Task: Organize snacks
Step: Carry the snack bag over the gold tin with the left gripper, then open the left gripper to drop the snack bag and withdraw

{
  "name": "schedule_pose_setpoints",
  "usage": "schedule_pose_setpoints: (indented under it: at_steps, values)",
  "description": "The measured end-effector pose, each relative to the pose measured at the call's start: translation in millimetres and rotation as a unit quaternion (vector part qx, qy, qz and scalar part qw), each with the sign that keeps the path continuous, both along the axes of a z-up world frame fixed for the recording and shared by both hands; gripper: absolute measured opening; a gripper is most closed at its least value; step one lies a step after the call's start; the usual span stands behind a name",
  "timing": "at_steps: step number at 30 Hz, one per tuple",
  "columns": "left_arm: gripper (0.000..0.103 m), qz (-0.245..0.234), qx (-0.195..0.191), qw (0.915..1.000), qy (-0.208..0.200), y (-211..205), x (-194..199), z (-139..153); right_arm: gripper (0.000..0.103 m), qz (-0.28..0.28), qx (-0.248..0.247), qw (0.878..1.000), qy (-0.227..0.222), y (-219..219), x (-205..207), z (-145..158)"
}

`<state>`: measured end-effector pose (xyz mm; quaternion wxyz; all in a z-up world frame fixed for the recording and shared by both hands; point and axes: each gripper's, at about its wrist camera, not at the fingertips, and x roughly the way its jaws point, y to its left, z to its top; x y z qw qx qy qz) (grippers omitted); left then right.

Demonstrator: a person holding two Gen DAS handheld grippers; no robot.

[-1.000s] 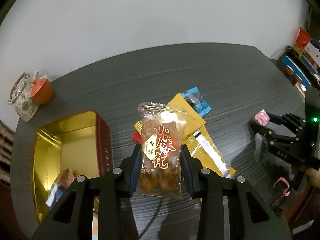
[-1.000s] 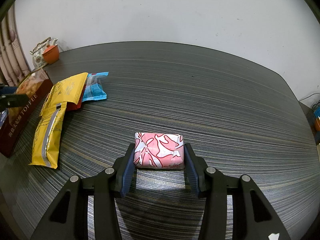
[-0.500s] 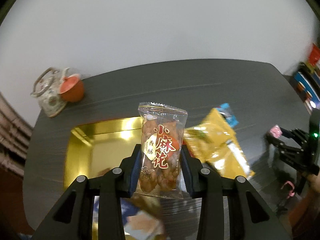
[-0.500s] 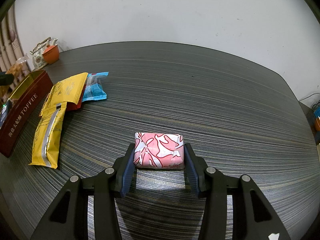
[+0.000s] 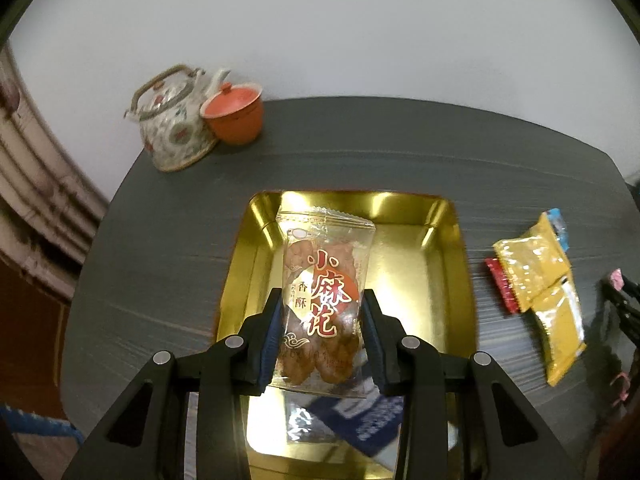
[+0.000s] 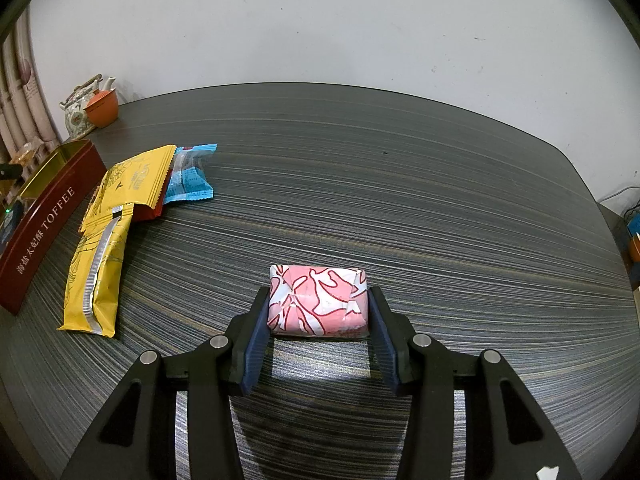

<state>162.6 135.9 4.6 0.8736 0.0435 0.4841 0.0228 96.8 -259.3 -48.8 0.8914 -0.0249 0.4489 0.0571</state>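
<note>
My left gripper (image 5: 322,320) is shut on a clear packet of fried dough twists (image 5: 324,292) and holds it above the open gold-lined toffee tin (image 5: 452,280). A blue packet (image 5: 360,420) lies in the tin's near end. My right gripper (image 6: 318,316) is shut on a pink-and-white wrapped candy (image 6: 318,300) just above the dark table. Yellow packets (image 6: 108,224), a red packet (image 6: 146,213) and a blue packet (image 6: 192,180) lie on the table left of it, beside the tin's red wall (image 6: 44,220).
A patterned teapot (image 5: 172,120) and an orange lidded cup (image 5: 236,114) stand at the table's far left corner by the wall. The yellow packets (image 5: 540,280) lie right of the tin. The table edge curves close on the left.
My left gripper has swung left with the dough twist packet, from over the snack pile to over the tin. The right gripper and its candy have not moved.
</note>
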Motion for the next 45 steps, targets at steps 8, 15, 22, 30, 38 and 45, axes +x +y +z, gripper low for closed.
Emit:
schedule_pose_setpoints:
  at_steps: [8,15,22,30,38,45]
  values:
    - [0.038,0.015,0.005,0.9996,0.023,17.9,4.6,-20.3,0.044,0.0,0.0,1.0,0.0,-0.1,0.3,0.2]
    - [0.039,0.018,0.027,0.9991,0.028,19.2,3.7,-28.1,0.044,0.0,-0.001,1.0,0.0,0.3,0.3,0.2]
    - [0.039,0.015,0.055,0.998,0.027,16.4,0.5,-31.0,0.044,0.0,-0.001,1.0,0.0,0.4,0.6,0.0]
    - [0.04,0.012,0.079,0.9965,0.023,13.9,-6.6,-29.7,0.044,0.0,-0.001,1.0,0.0,0.5,0.9,-0.3]
    - [0.058,-0.001,0.099,0.9951,0.003,7.2,-20.8,-21.0,0.044,0.0,-0.001,1.0,0.0,-2.2,-1.7,0.3]
    - [0.06,-0.007,0.099,0.995,-0.016,1.2,-40.8,-6.4,0.044,0.0,-0.001,1.0,0.0,-1.0,-0.8,0.1]
